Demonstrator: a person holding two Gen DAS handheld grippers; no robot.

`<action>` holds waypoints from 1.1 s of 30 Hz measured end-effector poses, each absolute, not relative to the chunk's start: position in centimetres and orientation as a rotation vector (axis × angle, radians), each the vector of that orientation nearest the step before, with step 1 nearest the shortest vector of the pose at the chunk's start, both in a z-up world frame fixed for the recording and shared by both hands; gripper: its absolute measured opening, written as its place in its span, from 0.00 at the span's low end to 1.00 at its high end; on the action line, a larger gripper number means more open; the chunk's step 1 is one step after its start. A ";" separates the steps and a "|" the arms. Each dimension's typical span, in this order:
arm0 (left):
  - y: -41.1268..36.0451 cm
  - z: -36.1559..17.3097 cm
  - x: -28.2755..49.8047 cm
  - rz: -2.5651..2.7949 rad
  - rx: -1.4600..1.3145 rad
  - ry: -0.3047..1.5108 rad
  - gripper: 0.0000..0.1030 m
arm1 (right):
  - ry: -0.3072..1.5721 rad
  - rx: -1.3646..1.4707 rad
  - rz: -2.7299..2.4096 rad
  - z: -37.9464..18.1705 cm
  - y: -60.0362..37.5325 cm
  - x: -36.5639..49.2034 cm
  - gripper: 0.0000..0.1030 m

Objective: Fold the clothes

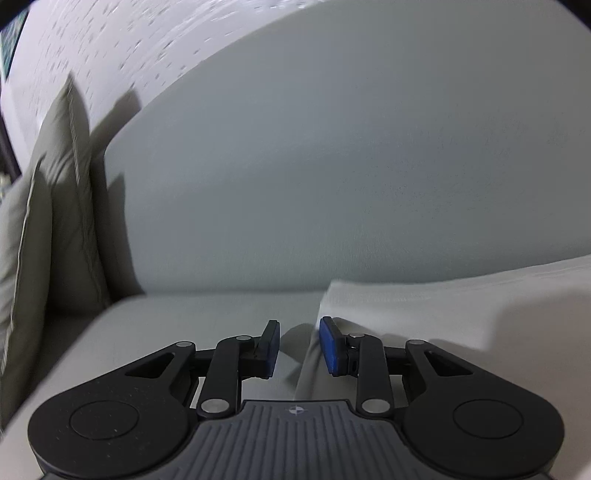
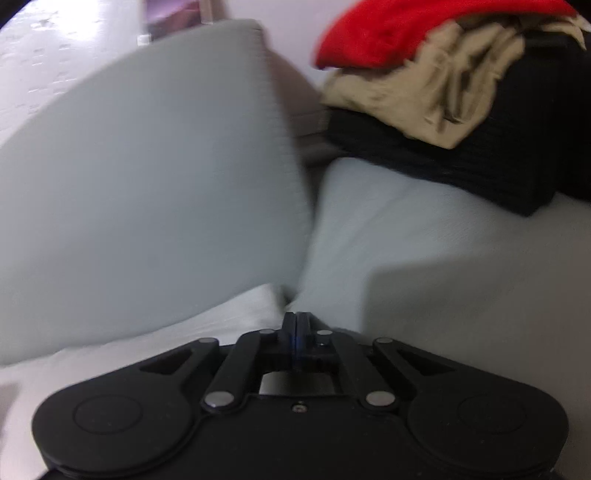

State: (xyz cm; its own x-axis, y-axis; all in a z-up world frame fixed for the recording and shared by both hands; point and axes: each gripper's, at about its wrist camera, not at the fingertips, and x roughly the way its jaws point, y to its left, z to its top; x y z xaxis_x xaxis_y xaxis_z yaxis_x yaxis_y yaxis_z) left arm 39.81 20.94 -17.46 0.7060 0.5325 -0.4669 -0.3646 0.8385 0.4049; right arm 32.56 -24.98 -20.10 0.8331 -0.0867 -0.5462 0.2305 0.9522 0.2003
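A: Far left, two olive cushions [image 1: 70,206] stand on end against the sofa's arm, a speckled pale wall [image 1: 122,48] behind them. The grey backrest [image 1: 332,166] fills the middle.

B: And the left gripper [image 1: 298,345]?

A: Released. Its blue pads [image 1: 334,347] stand apart over the seat [image 1: 192,325], nothing between them. The right-hand pad sits just at the edge of the white garment [image 1: 461,306], which lies on the seat and runs off to the right, its far edge against the foot of the backrest.

B: Moving right, what of the other hand?

A: The right gripper [image 2: 296,321] is clenched, pads pressed flat together. The white cloth [image 2: 229,314] lies under and left of its tips, but the picture is blurred and I cannot tell whether any fabric is caught in the pinch.

B: Beyond it?

A: A grey back cushion [image 2: 147,177] at left, the pale seat cushion [image 2: 424,251] at right. Farther right a heap waits: a red garment [image 2: 388,29] on top, a crumpled tan one [image 2: 436,96] beneath, both on a black knitted piece [image 2: 498,170].
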 end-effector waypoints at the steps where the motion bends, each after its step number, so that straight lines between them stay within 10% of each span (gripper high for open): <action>1: 21.0 -17.8 40.0 0.511 0.303 0.609 0.29 | 0.562 0.257 -0.176 -20.2 -25.0 32.8 0.00; 24: 20.2 3.3 13.2 0.185 0.048 0.497 0.26 | 0.555 0.581 0.084 -2.8 -28.2 11.2 0.25; 33: 12.6 -11.5 14.8 0.043 -0.030 0.898 0.23 | 1.025 0.633 0.074 -14.8 -27.7 21.5 0.36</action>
